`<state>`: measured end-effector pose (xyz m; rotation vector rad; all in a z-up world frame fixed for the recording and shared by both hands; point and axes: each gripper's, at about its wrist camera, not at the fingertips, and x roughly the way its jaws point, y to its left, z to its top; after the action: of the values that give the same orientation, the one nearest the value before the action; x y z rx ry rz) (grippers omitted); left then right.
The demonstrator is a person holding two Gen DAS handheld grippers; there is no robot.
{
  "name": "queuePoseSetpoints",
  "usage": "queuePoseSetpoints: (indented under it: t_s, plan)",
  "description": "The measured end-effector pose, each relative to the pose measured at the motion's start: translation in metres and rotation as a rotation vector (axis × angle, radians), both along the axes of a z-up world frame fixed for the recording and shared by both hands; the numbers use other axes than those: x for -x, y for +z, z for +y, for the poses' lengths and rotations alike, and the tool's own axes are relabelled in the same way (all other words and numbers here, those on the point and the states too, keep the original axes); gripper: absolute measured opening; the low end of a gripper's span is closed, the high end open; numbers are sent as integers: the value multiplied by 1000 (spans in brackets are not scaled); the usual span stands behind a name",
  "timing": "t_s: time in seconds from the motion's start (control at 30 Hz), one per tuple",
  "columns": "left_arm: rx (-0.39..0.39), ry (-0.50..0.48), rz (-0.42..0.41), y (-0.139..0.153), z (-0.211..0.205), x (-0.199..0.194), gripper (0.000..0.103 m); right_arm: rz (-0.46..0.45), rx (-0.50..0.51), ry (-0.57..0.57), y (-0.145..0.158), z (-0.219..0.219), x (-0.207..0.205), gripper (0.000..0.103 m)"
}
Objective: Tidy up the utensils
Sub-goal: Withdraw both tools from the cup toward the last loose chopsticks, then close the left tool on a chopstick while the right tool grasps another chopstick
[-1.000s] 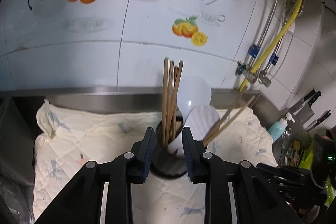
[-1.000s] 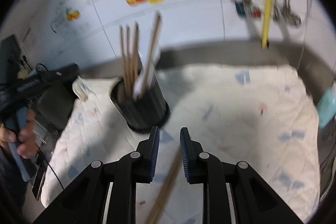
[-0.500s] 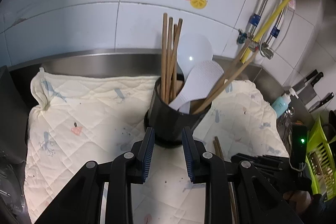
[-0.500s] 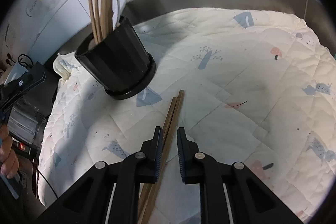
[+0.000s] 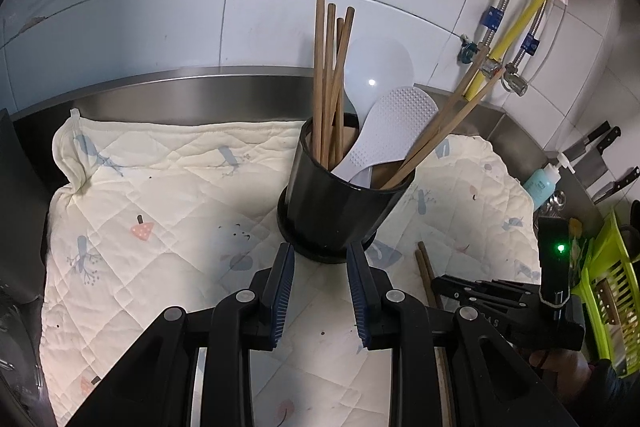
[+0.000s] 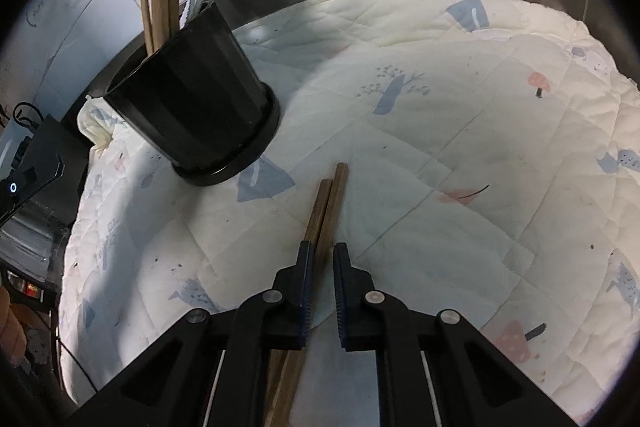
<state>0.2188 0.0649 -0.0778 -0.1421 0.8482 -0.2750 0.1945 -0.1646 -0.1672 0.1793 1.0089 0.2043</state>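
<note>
A black utensil holder [image 5: 340, 203] stands on the quilted cloth [image 5: 160, 211] and holds several wooden chopsticks [image 5: 326, 83] and two white rice paddles [image 5: 384, 131]. My left gripper [image 5: 320, 263] is open and empty, just in front of the holder's base. A pair of wooden chopsticks [image 6: 326, 207] lies flat on the cloth to the right of the holder [image 6: 192, 107]. My right gripper [image 6: 320, 263] is low over them, jaws narrowly apart around the pair. The pair also shows in the left wrist view [image 5: 426, 271].
A steel rim [image 5: 180, 95] and tiled wall stand behind the cloth. Yellow and braided hoses [image 5: 520, 15] hang at the right. A soap bottle [image 5: 542, 179], knives [image 5: 600, 155] and a green rack [image 5: 608, 279] sit at the far right.
My right gripper has dropped lower and nearer the lying chopsticks, its jaws now around them. My left gripper has pulled back from the holder and tilted downward, still open.
</note>
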Motion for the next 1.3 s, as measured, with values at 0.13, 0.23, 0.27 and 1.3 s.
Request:
queuePoseSetpoints:
  t_s: [0.13,0.23,0.27,1.3]
  plan:
    - [1,-3,8,-3,-2,-1,30,15,28,5,0,4,-4,12]
    - [-3,-7,14,-5,-5,-1,30,19,43,-1,0,8,-8,12]
    - [-2,-9,16,-6,-6,-1,30,22,48,-2,1,8,-11,12]
    - [30,-208,139,-46,-81,1,30,-72,-6,-64,37,-29,21,11]
